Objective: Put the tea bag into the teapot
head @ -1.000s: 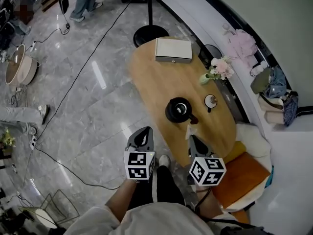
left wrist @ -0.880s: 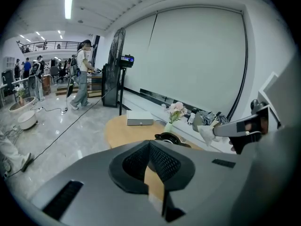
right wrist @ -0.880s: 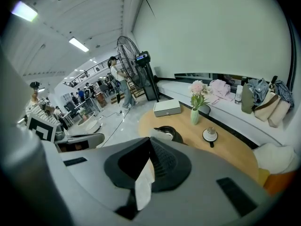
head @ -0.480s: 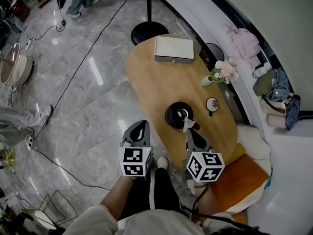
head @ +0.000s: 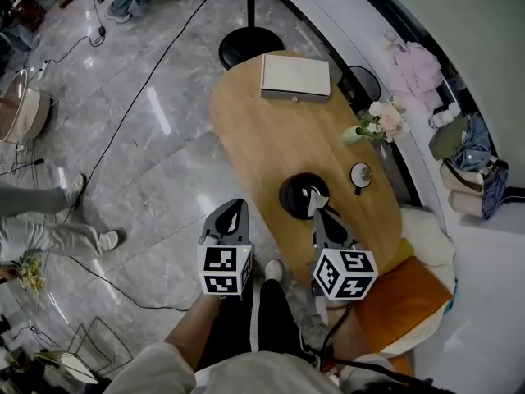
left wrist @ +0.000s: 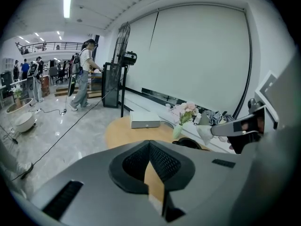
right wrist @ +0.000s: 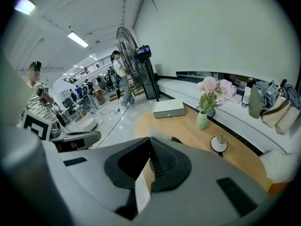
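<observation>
the fingers of the right gripper (head: 319, 215) are pinched shut on the tea bag (head: 315, 199). it is a small white thing that sticks out past the tips and hangs right over the black teapot (head: 297, 195); whether it touches the pot i cannot tell. in the right gripper view a white strip of the bag shows clamped between the two dark pads. the left gripper (head: 237, 208) has its fingers closed tip to tip with nothing between them. it hangs off the near-left edge of the desk, over the grey marble floor (head: 139, 162), beside the right one but apart from it.

the teapot sits on the oval wooden desk (head: 254, 130), toward its near end. just to the right of it is a small cup on a round saucer (head: 358, 173). farther along that side stands a pale green vase of pink and white flowers (head: 381, 121). at the far end of the desk lies a flat white box (head: 295, 78). past the box, the round black base of a standing fan (head: 248, 52) rests on the floor. an orange cushion (head: 402, 298) sits by the near-right edge of the desk. a person's legs (head: 49, 228) show at the left edge of the head view, and another person (left wrist: 83, 76) stands far off beyond the fan in the left gripper view.
</observation>
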